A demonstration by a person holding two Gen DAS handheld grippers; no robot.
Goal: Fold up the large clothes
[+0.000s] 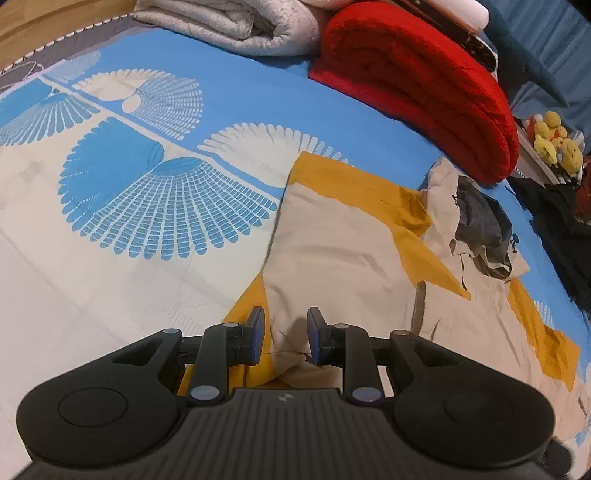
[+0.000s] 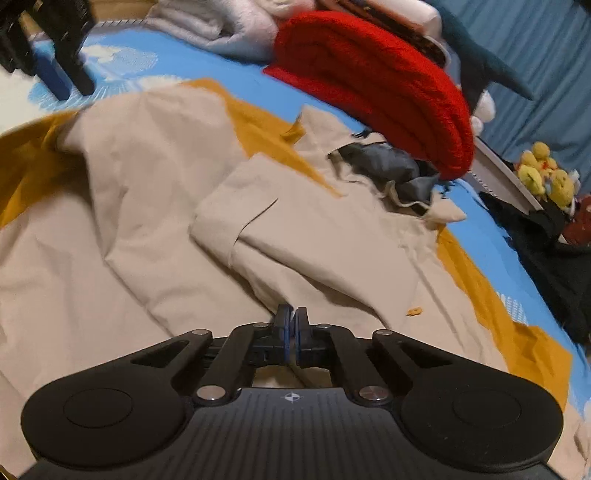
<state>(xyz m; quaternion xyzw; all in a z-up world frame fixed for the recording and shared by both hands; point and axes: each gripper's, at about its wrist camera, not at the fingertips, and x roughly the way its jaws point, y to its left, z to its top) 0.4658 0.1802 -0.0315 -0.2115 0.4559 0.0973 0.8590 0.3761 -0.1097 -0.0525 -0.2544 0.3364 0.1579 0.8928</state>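
A large beige and mustard-yellow jacket (image 1: 343,236) (image 2: 147,206) lies spread on the bed, its grey-lined hood (image 1: 480,225) (image 2: 384,166) towards the red blanket. One beige sleeve (image 1: 325,258) is folded across the body and runs down between the fingers of my left gripper (image 1: 285,334), whose jaws stand a little apart with bunched sleeve cloth gripped between the pads. In the right wrist view the left gripper (image 2: 68,83) shows at the top left. My right gripper (image 2: 291,321) is shut, its pads together just over a folded beige panel (image 2: 295,236). Blur hides whether any cloth is pinched.
The bed sheet (image 1: 147,206) is blue and white with fan patterns. A folded red blanket (image 1: 417,85) (image 2: 373,85) and a grey-white blanket (image 1: 236,26) lie at the far side. Yellow plush toys (image 1: 554,140) and dark clothes (image 1: 557,229) sit at the right.
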